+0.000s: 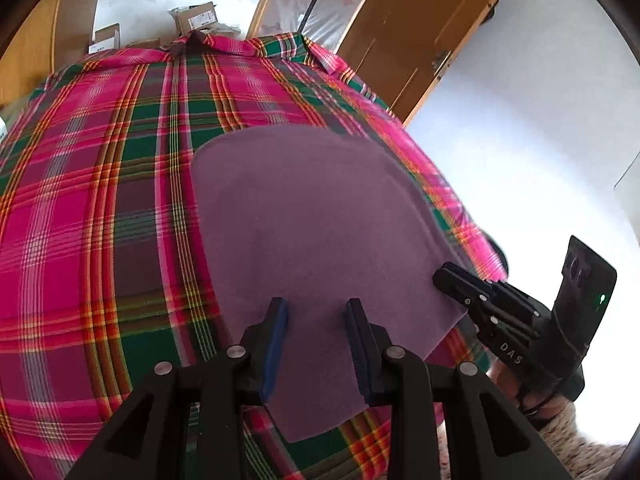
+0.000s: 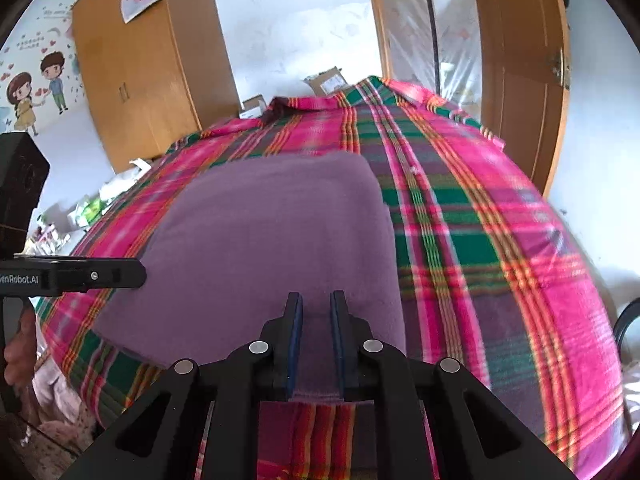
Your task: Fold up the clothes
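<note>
A purple fleece cloth [image 1: 312, 216] lies folded and flat on a pink, green and orange plaid bedsheet [image 1: 100, 208]. My left gripper [image 1: 316, 310] hangs open over the cloth's near part, its blue pads [image 1: 276, 344] wide apart with nothing between them. From the right wrist view the same cloth [image 2: 272, 232] fills the middle. My right gripper [image 2: 317, 308] hovers over its near edge, jaws a narrow gap apart, with cloth showing in the gap. The right gripper [image 1: 452, 280] sits at the cloth's right edge. The left gripper [image 2: 120, 274] reaches in over the cloth's left edge.
The plaid sheet [image 2: 500, 240] covers a bed. Wooden wardrobes [image 2: 152, 64] and a wooden door [image 2: 520, 60] stand beyond it. Cardboard boxes [image 2: 330, 80] sit past the far edge. Bags and clutter [image 2: 92, 204] lie left of the bed. A hand [image 1: 508, 380] holds the right gripper.
</note>
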`<control>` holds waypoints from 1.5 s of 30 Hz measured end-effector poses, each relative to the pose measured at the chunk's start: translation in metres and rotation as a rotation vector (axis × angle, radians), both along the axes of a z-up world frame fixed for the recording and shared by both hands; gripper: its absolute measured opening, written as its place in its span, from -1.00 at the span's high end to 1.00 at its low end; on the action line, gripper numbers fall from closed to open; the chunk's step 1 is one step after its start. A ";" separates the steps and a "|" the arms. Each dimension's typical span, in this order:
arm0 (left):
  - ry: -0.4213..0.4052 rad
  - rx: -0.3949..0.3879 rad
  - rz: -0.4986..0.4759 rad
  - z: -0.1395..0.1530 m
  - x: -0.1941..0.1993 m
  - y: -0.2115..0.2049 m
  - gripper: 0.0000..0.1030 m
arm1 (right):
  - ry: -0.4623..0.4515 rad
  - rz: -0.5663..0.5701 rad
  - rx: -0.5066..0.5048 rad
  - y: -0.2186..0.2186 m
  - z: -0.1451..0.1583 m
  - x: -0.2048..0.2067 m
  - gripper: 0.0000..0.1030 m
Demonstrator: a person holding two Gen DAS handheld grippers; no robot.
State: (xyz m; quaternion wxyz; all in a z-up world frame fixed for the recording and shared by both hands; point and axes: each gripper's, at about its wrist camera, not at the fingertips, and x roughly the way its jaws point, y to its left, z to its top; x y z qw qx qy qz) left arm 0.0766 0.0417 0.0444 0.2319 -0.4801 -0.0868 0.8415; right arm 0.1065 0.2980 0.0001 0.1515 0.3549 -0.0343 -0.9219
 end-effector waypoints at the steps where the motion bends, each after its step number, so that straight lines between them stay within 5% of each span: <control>1: -0.004 -0.003 0.000 -0.002 0.000 0.000 0.41 | 0.002 -0.006 -0.008 0.000 -0.001 0.000 0.71; 19: 0.023 0.049 -0.020 -0.013 0.017 -0.013 0.34 | 0.031 -0.019 0.029 -0.004 0.000 0.023 0.71; 31: 0.001 0.076 -0.030 -0.018 0.012 -0.017 0.32 | 0.005 -0.010 -0.012 0.002 -0.002 0.020 0.71; 39: -0.039 0.135 -0.021 -0.013 0.001 -0.036 0.33 | 0.022 -0.010 -0.082 0.022 0.023 0.007 0.71; 45: -0.114 0.225 -0.005 -0.020 -0.020 -0.045 0.25 | -0.068 -0.033 -0.140 0.045 0.019 -0.027 0.16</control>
